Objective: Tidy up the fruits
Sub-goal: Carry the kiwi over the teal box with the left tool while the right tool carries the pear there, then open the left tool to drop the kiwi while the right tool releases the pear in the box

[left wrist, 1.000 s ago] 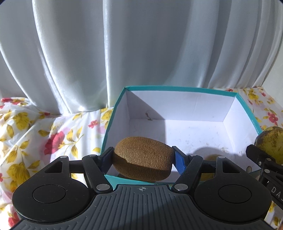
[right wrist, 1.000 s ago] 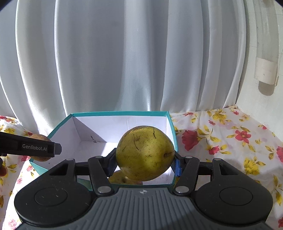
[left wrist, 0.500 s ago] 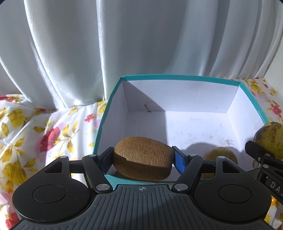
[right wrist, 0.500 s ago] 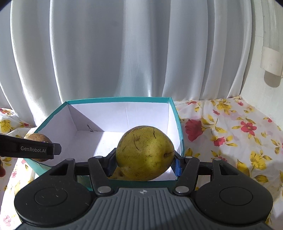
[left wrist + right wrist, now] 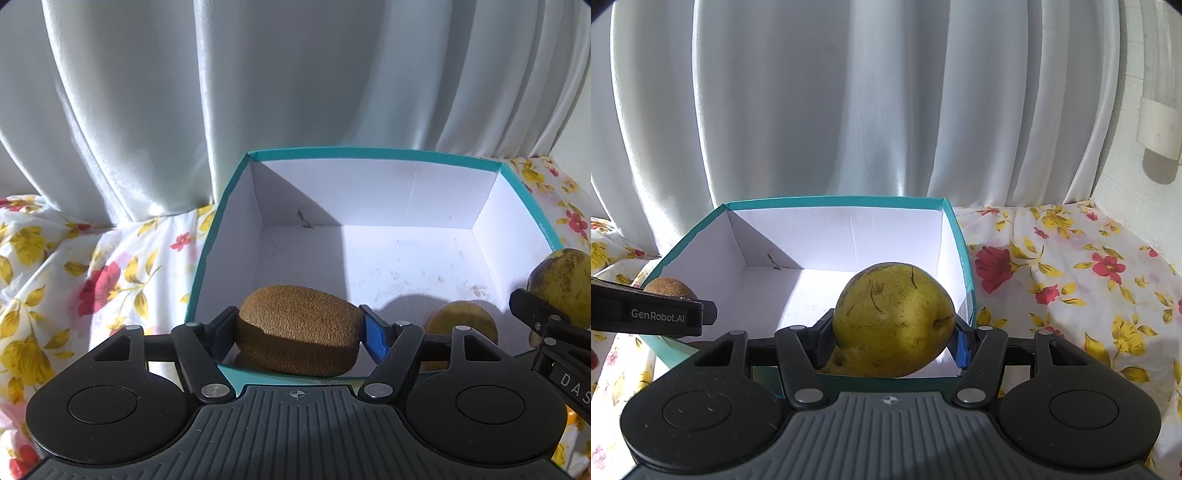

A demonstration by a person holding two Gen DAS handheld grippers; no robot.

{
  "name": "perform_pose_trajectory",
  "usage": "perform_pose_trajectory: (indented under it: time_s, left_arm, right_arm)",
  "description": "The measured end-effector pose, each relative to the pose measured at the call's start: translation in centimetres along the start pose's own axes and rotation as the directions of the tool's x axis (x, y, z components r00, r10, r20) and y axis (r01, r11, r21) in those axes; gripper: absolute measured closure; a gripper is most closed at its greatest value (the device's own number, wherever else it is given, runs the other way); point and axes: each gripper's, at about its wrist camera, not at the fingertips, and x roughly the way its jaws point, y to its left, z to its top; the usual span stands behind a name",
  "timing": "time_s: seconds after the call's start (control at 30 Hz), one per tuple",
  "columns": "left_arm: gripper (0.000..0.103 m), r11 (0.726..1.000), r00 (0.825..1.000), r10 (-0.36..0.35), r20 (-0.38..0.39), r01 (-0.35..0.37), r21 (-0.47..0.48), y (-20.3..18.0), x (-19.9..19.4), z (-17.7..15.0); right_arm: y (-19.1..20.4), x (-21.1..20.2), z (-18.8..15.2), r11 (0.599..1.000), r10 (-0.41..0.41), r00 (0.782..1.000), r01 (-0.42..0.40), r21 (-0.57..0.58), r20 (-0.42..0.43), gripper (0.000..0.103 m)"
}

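Left gripper (image 5: 299, 332) closed on a kiwi (image 5: 299, 328), fingers (image 5: 373, 338) pressed to both ends, fruit held over the near wall of the box (image 5: 373, 153). Kiwi's underside hidden by the gripper body; something dark beneath it, impossible to identify.

Right gripper (image 5: 894, 339) clamped on a yellow-green pear (image 5: 894, 319), fingers (image 5: 823, 339) mostly covered by the fruit, only a blue pad edge visible at right. Pear hung over the box's near-right corner. Seen from the left camera, pear cut off at the frame edge, with a sliver of the right gripper's black linkage.

Second yellowish fruit (image 5: 460, 325) lay on the box floor near the front wall, half hidden behind the left gripper's arm; from the right camera only a scrap showed under the pear. Type unclear.

Box teal outside, white inside, a small dark mark on the back-left wall. Near wall largely blocked in both views.

Floral cloth (image 5: 1071, 277) covered the surface around the box; white curtain (image 5: 295, 74) behind. White fitting on the wall at far right, cut off, unidentifiable.
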Motion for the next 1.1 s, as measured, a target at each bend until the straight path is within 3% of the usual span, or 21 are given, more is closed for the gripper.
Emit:
perform_pose_trajectory:
  time_s: [0.6,0.9,0.97,1.03,1.1]
  left_arm:
    - [0.027,1.000,0.999,-0.017,-0.042,0.017,0.001,0.1,1.1,-0.1]
    - [0.020,0.997,0.996,-0.067,0.062,0.070,-0.044,1.5,-1.3,-0.2]
    - [0.017,0.996,0.992,-0.069,0.106,0.074,-0.049,2.0,-2.4,-0.5]
    - [0.016,0.996,0.986,-0.069,0.150,0.077,-0.051,2.6,-3.5,-0.9]
    - [0.014,0.995,0.979,-0.073,0.191,0.084,-0.052,3.0,-4.6,-1.6]
  right_arm:
    - [0.0,0.8,-0.2,1.000,-0.020,1.000,0.020,-0.020,-0.013,0.043]
    - [-0.3,-1.1,0.2,0.999,-0.043,0.997,0.044,-0.013,0.070,0.042]
    - [-0.8,-2.5,0.2,0.999,-0.033,0.993,0.033,0.000,0.116,0.025]
    - [-1.3,-4.1,0.0,1.000,-0.022,0.986,0.019,0.019,0.164,0.015]
    - [-1.7,-5.6,-0.4,1.000,-0.021,0.979,0.017,0.020,0.203,0.011]
